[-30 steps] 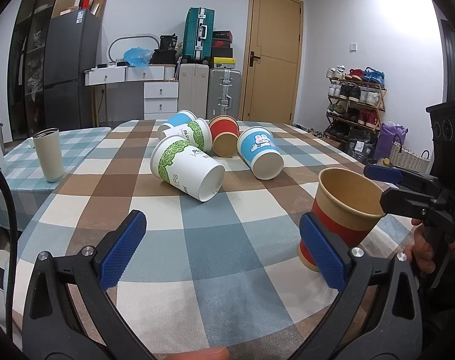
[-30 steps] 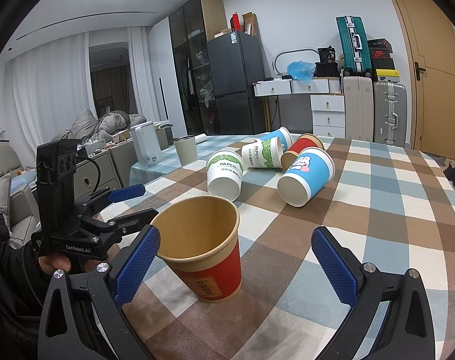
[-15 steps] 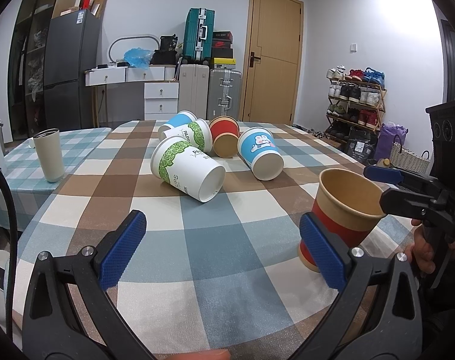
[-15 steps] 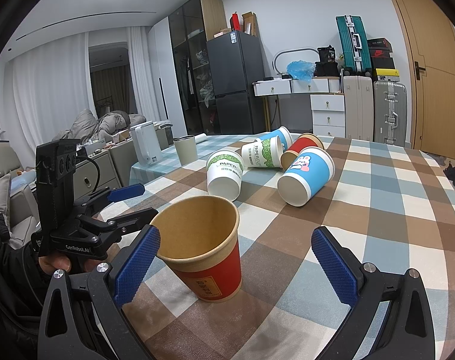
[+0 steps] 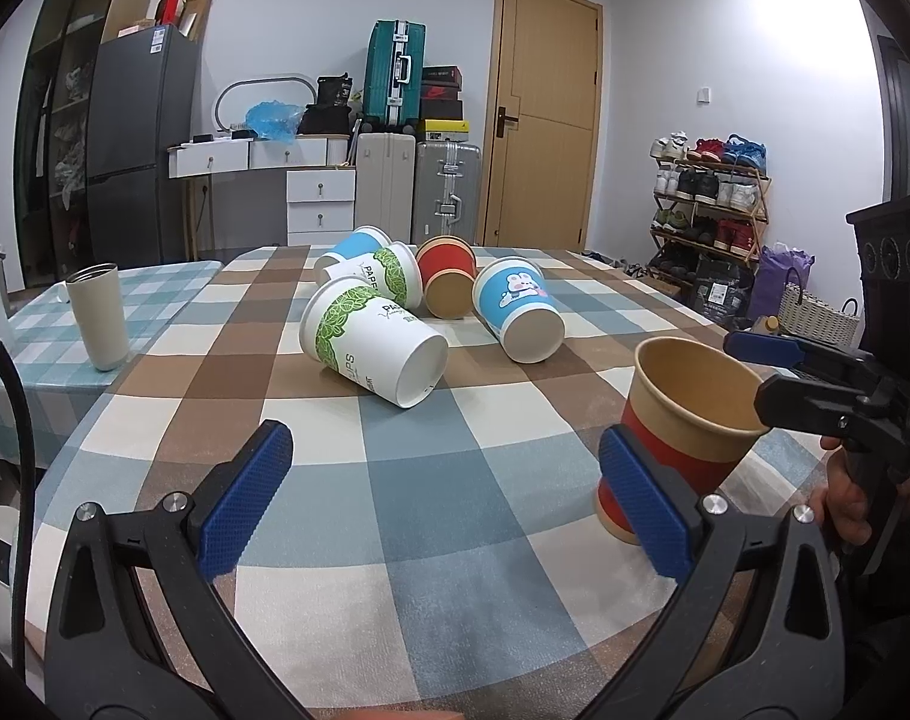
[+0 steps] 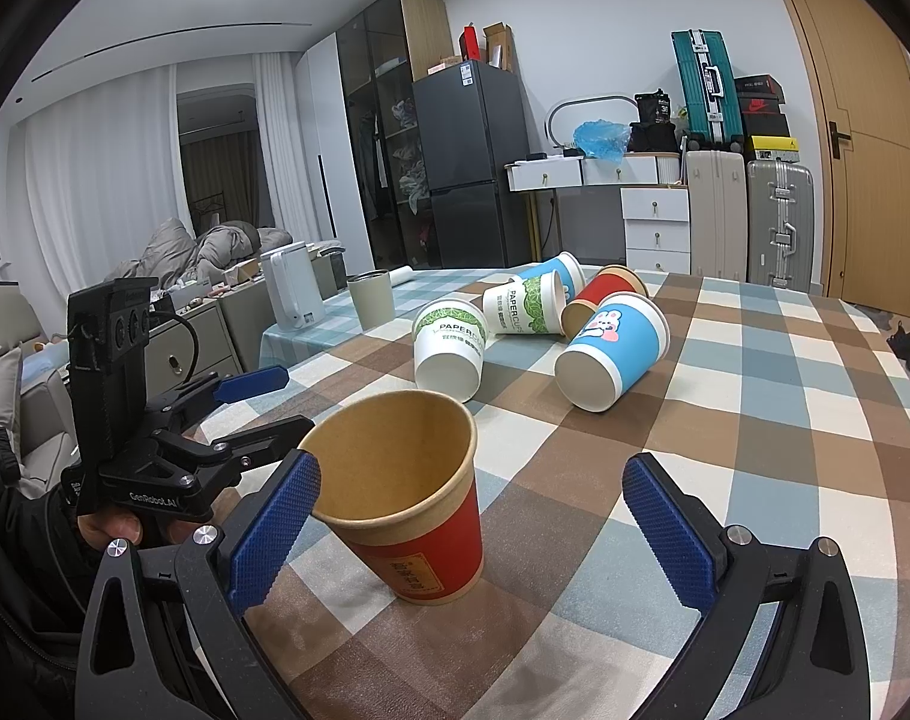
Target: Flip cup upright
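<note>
While nothing has shifted over the past second, the red paper cup (image 6: 416, 504) stands upright on the near table (image 6: 754, 420), both hand-held grippers, left (image 5: 449, 495) and right (image 6: 472, 534), released, suggesting five tipped cups (image 5: 374, 339) beyond await flipping.

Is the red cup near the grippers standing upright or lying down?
Upright: the red cup stands on its base, open mouth up, empty inside.

paper cups (image 6: 419, 498): 6 | tumbler (image 5: 99, 317): 1 | claws (image 6: 472, 534): 2
</note>
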Tool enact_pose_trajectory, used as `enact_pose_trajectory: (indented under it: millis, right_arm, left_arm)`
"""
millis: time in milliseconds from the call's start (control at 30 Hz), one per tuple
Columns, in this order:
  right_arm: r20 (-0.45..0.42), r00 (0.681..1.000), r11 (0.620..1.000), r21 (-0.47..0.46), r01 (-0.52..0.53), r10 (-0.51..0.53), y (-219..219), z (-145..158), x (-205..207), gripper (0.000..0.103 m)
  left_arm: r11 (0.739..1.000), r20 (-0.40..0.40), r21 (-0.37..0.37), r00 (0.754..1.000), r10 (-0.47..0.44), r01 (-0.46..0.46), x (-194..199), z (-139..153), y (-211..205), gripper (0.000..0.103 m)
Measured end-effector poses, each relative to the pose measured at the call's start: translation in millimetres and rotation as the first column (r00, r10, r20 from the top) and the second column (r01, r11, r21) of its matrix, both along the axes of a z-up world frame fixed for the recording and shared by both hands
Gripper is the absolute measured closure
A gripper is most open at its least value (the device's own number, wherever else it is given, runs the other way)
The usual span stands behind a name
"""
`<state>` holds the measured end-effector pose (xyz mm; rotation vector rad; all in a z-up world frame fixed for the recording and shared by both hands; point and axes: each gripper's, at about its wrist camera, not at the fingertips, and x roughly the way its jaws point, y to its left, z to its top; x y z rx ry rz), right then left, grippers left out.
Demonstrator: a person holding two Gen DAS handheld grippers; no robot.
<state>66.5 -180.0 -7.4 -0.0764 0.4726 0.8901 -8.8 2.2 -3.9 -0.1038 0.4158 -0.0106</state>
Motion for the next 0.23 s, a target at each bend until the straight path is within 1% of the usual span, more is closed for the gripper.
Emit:
enact_pose_trajectory:
  millis: [233]
  right_arm:
    - [0.000,1.000,1.000,0.000,0.001,-0.001,-0.3,-0.8,0.3,0.000]
  left_arm:
    - [1.000,0.000,0.000,1.000,0.000,0.000,-0.3,-0.2,-0.3,0.001]
